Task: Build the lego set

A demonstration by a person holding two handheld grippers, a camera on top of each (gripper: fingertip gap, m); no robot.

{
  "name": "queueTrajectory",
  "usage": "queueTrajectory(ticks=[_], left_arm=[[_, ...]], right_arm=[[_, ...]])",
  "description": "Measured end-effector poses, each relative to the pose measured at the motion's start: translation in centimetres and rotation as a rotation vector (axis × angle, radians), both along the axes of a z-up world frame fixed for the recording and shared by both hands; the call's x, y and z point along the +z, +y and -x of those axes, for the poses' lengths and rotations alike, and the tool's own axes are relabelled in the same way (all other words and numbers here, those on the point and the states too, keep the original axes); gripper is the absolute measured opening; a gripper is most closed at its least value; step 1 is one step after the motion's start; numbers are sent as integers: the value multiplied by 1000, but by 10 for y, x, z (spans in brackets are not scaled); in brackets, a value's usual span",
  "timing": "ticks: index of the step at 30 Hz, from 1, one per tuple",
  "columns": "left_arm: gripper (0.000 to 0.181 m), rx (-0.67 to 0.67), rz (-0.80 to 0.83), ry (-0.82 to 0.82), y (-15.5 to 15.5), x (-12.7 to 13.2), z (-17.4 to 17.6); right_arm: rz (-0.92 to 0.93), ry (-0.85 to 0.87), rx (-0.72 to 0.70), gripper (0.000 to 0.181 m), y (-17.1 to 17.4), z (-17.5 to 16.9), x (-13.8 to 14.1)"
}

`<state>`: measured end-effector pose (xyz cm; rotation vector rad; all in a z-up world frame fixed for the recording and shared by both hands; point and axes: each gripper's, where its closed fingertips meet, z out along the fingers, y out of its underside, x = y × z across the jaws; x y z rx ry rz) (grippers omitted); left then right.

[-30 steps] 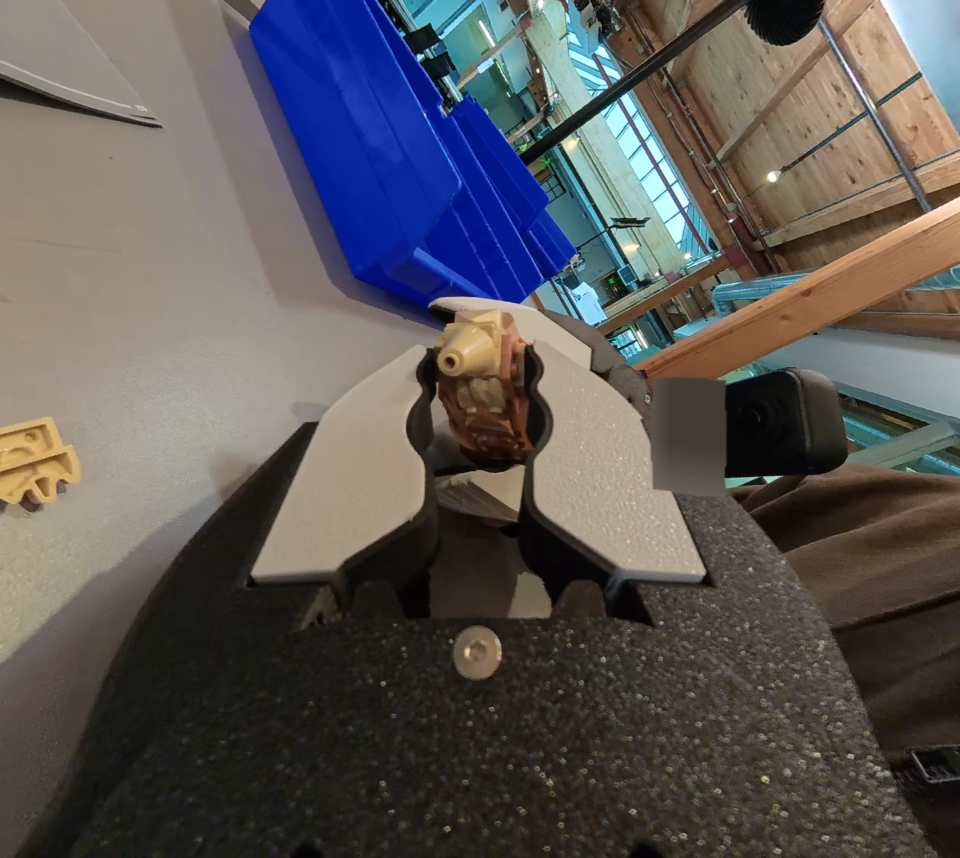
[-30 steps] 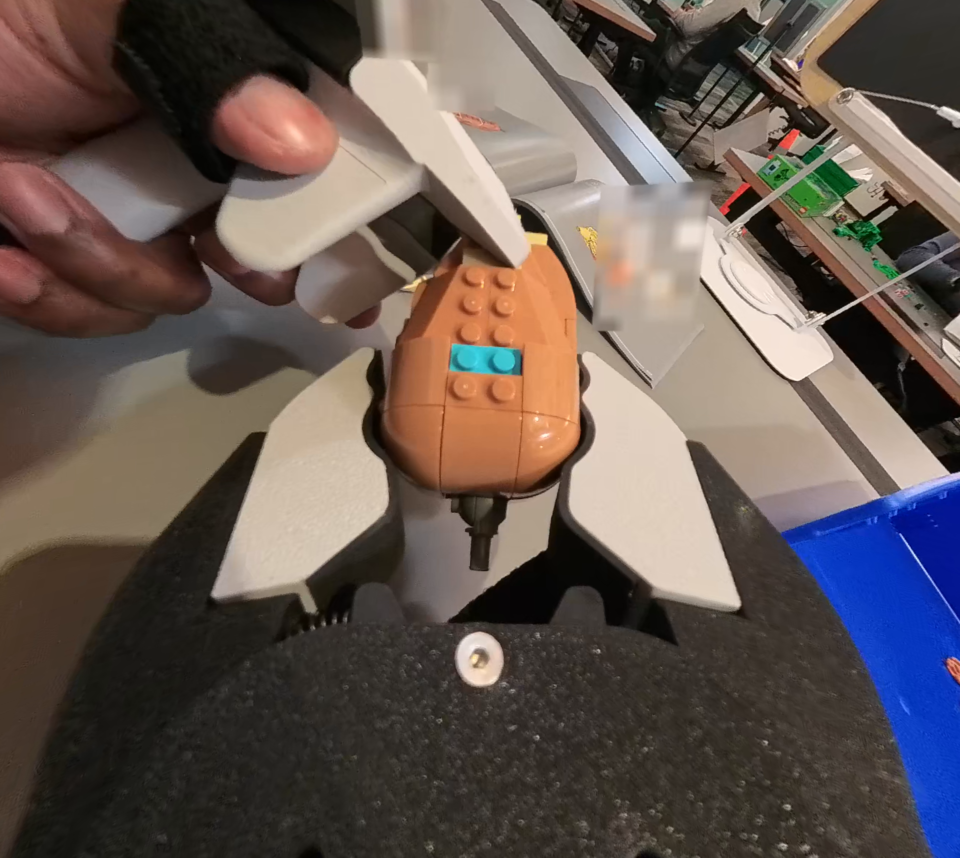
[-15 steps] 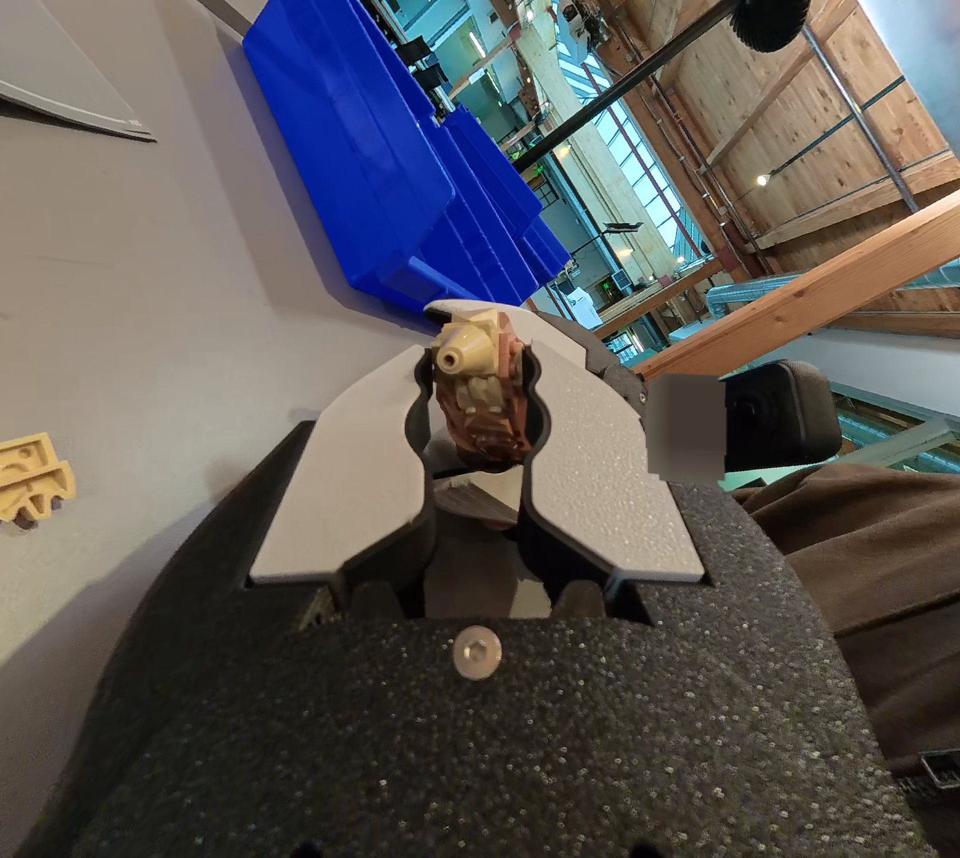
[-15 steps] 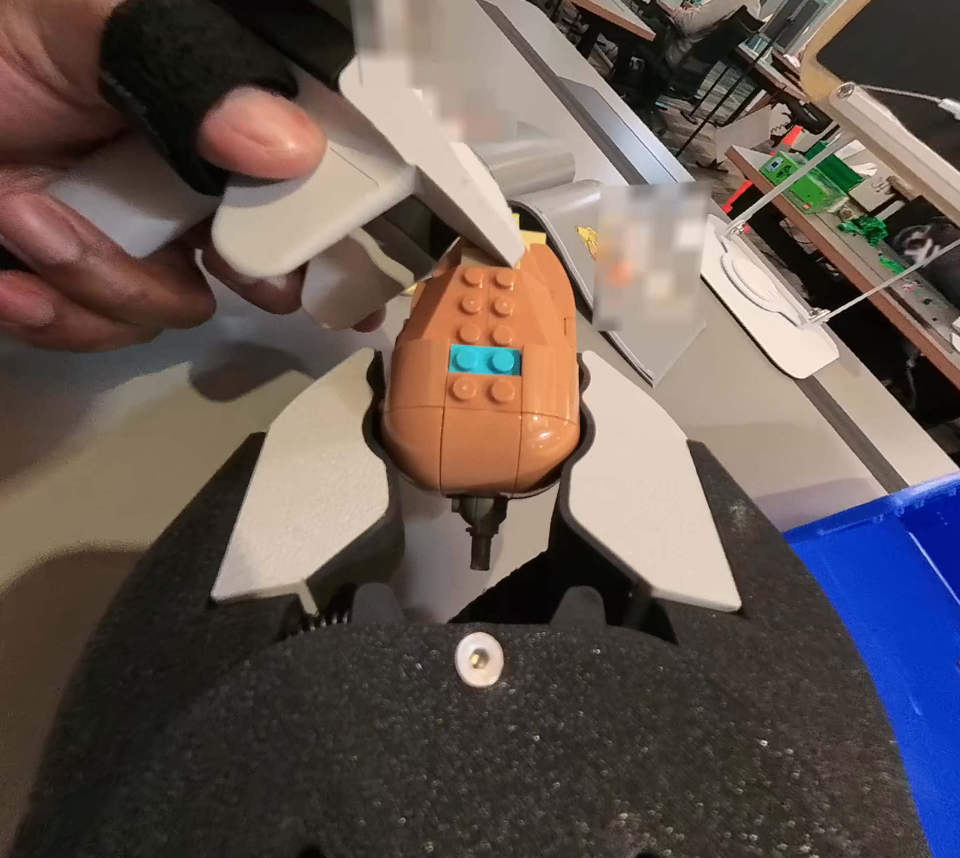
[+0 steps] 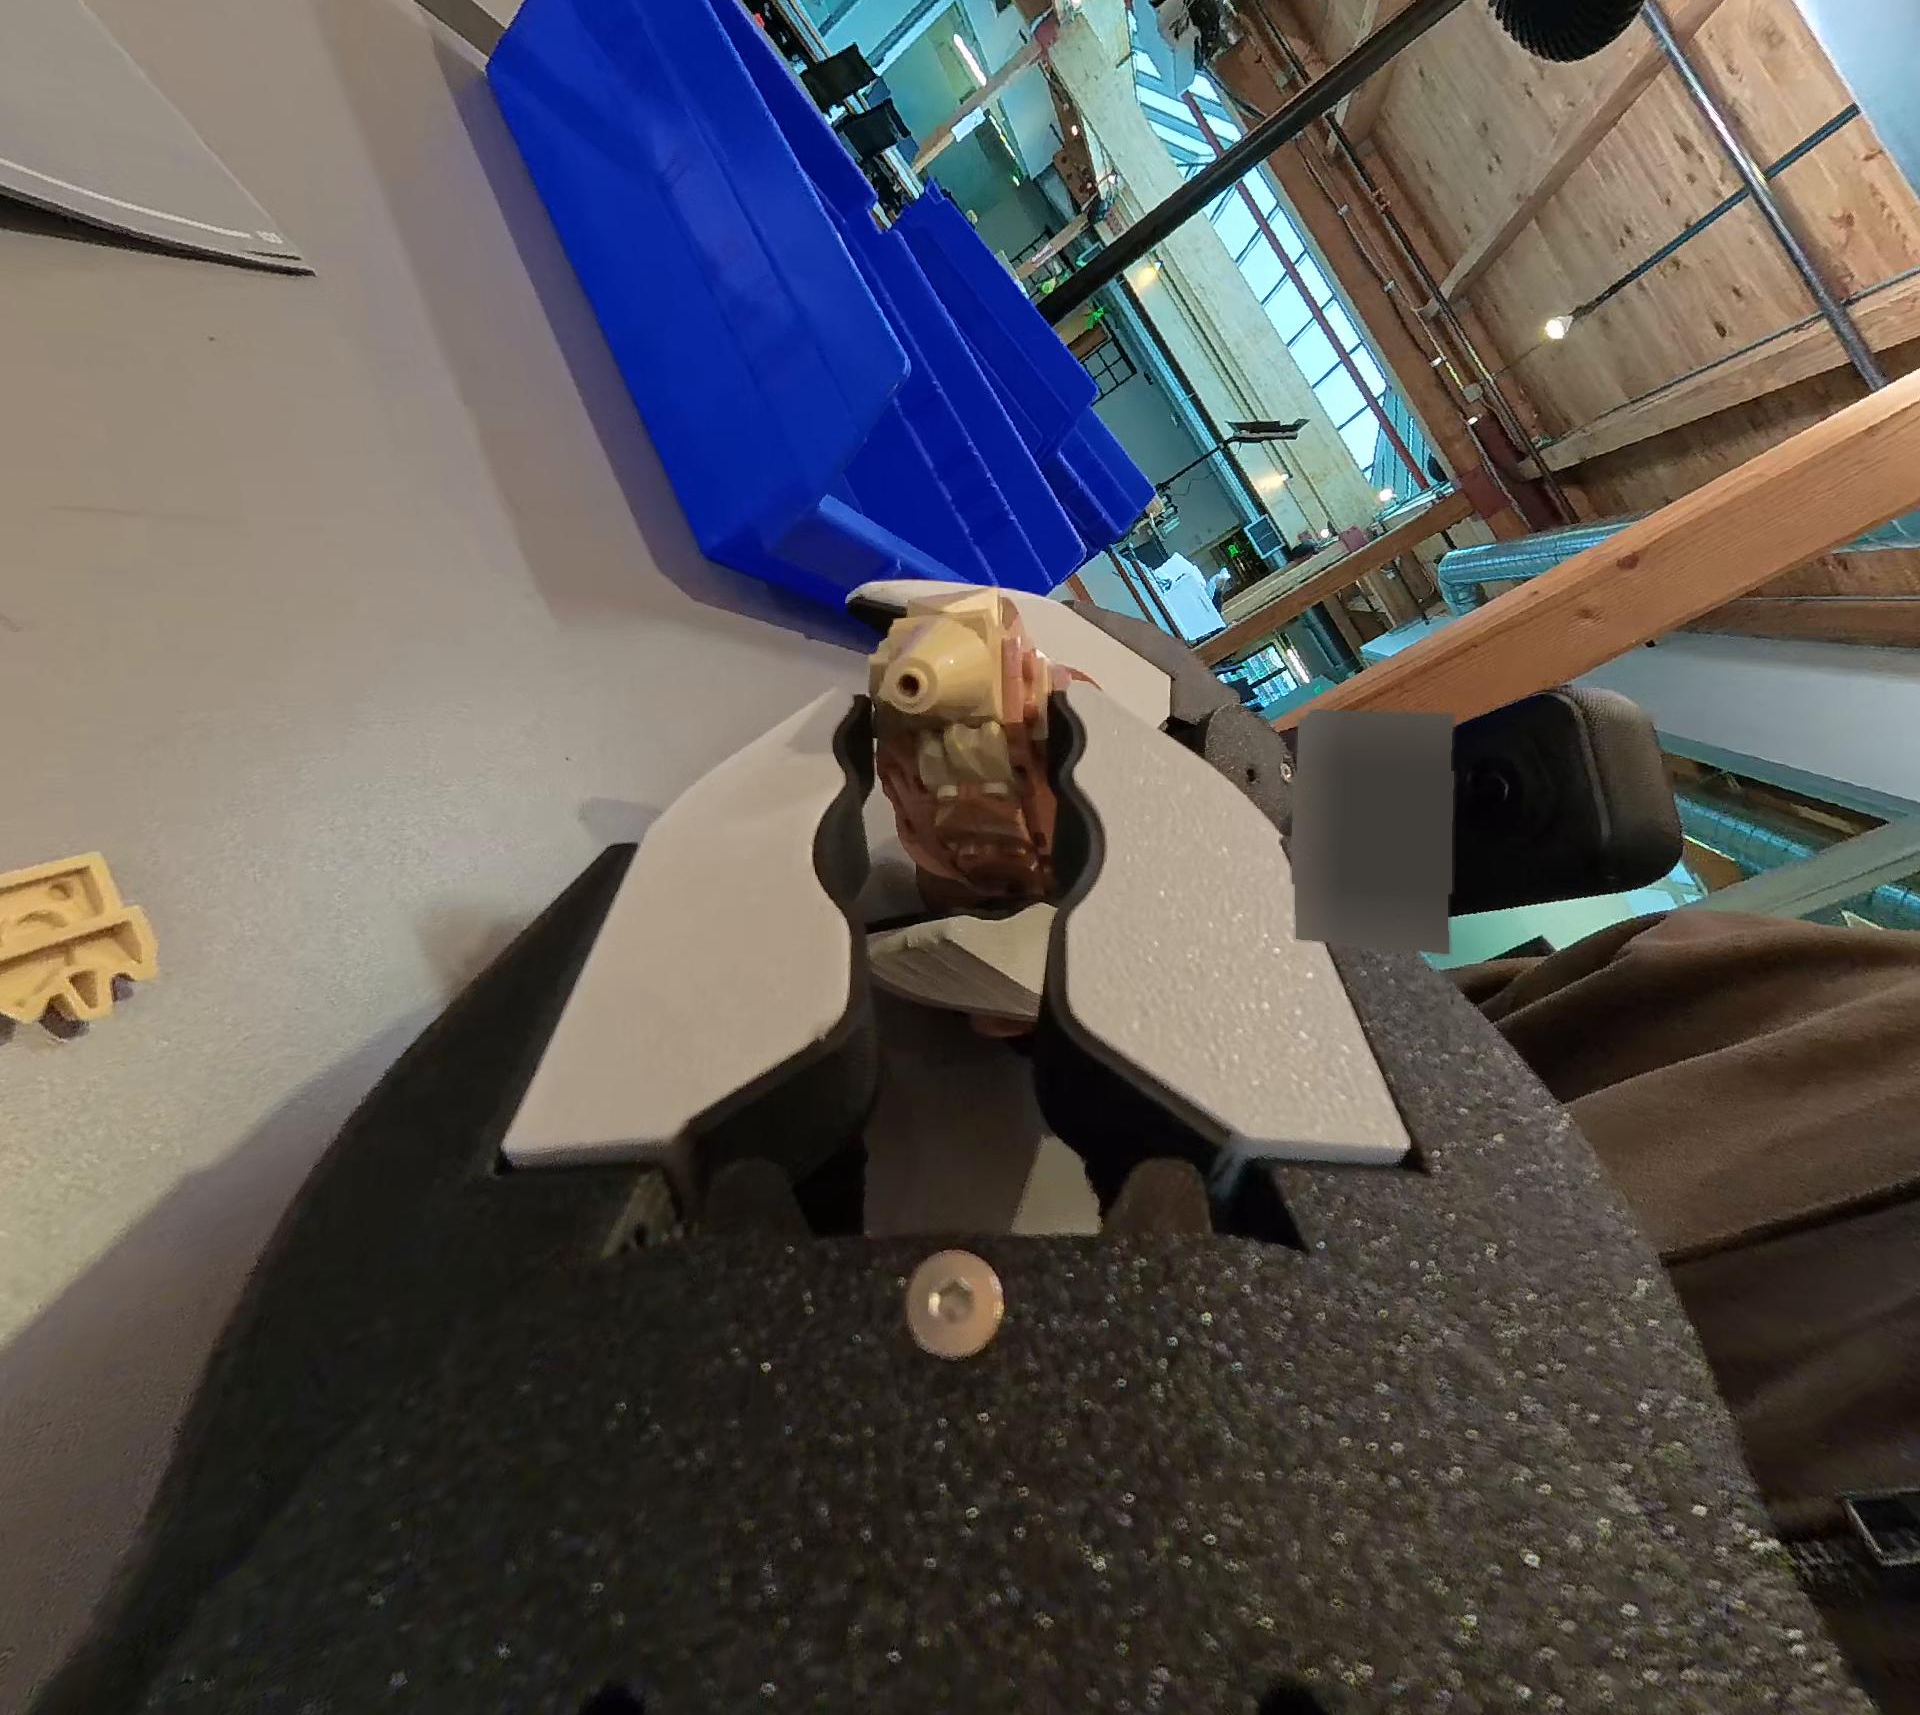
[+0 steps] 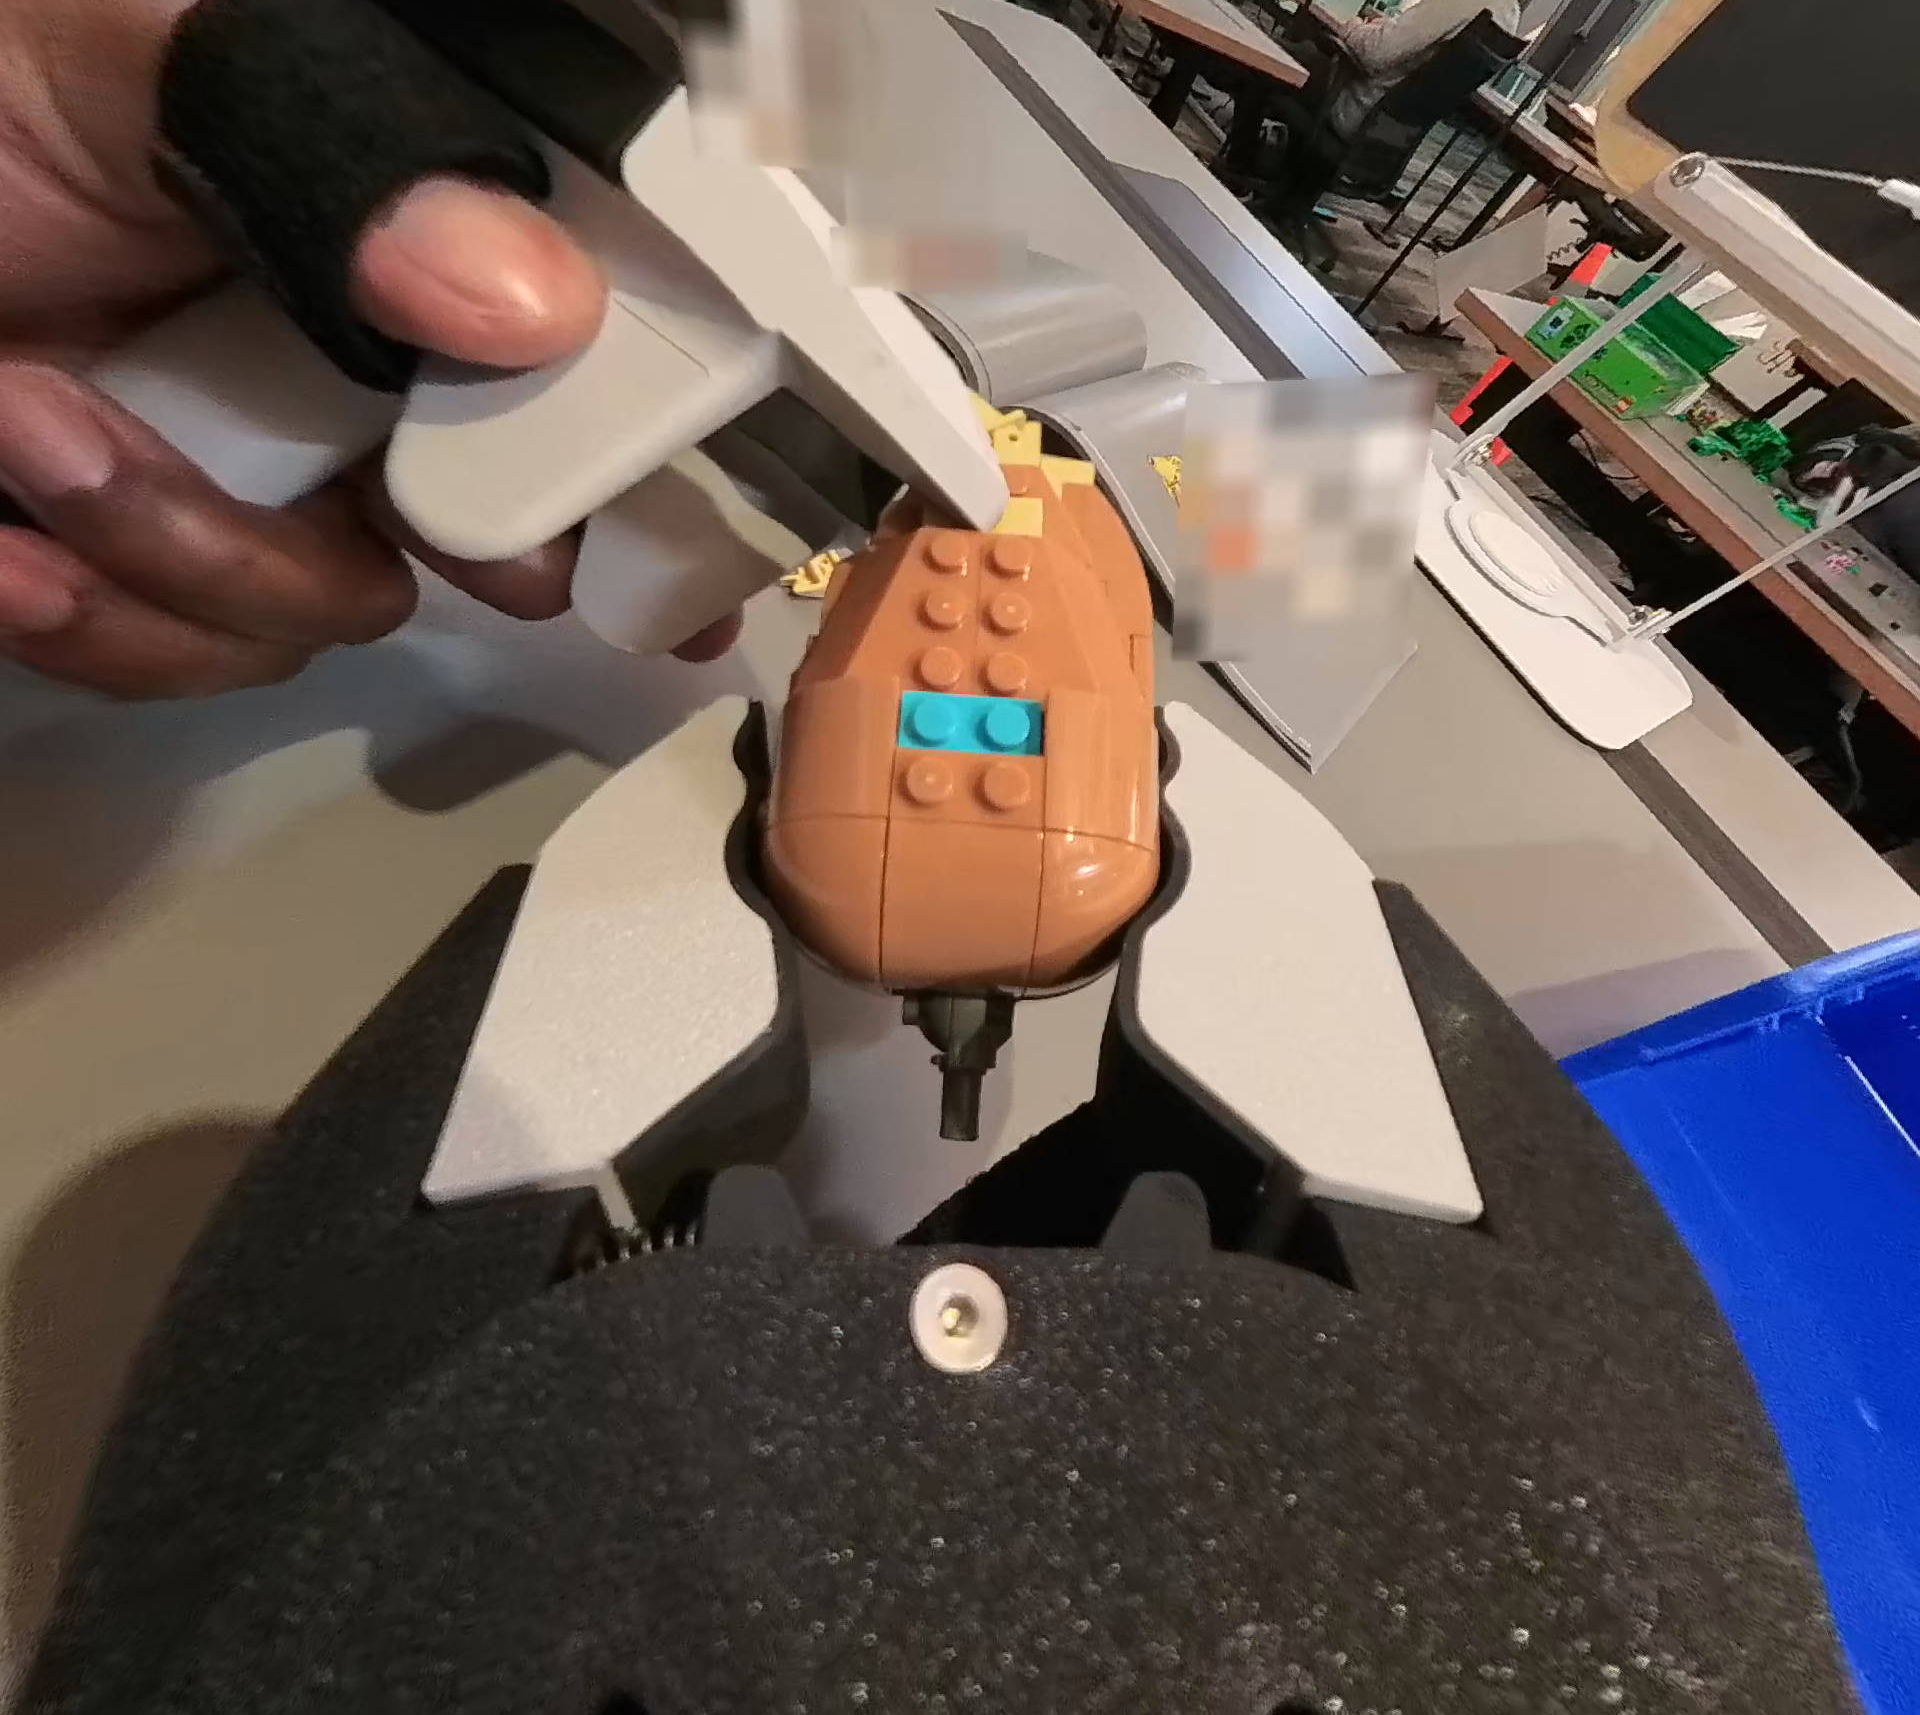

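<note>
An orange-brown rounded lego body (image 6: 966,792) with a teal two-stud plate (image 6: 971,723) is clamped between my right gripper's (image 6: 956,720) fingers. My left gripper (image 5: 961,730) is shut on the same model's far end, a tan and dark brown part (image 5: 961,751). In the right wrist view the left gripper's fingers (image 6: 894,429) come in from the upper left, held by a hand (image 6: 208,377), and meet the body's tan far end. The right gripper's finger (image 5: 1101,657) shows just behind the model in the left wrist view. Both grippers hold the model above the grey table (image 5: 312,626).
A loose tan lego piece (image 5: 62,948) lies on the table to the left. Blue bins (image 5: 727,294) stand at the back; one (image 6: 1766,1302) is close on the right. A grey booklet (image 5: 104,138) and a white lamp base (image 6: 1558,595) are on the table. Both grippers' tips are roughly 10 cm from the loose tan lego piece (image 5: 62,948).
Almost nothing. Both grippers keep their hold on the model; the left gripper and hand have shifted only slightly at the model's far end.
</note>
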<state>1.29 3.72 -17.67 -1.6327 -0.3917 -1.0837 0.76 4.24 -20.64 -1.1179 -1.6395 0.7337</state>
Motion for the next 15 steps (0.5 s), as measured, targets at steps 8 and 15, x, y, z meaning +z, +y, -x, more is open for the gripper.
queueTrajectory(ticks=[8,15], left_arm=[[58,-42,55,83,-8,-10,8],[55,-20,245,564,-31,-50,64]], right_arm=[[119,-52,49,69,5,-2,-5],[220,-313,95,69,15,-9,-42]])
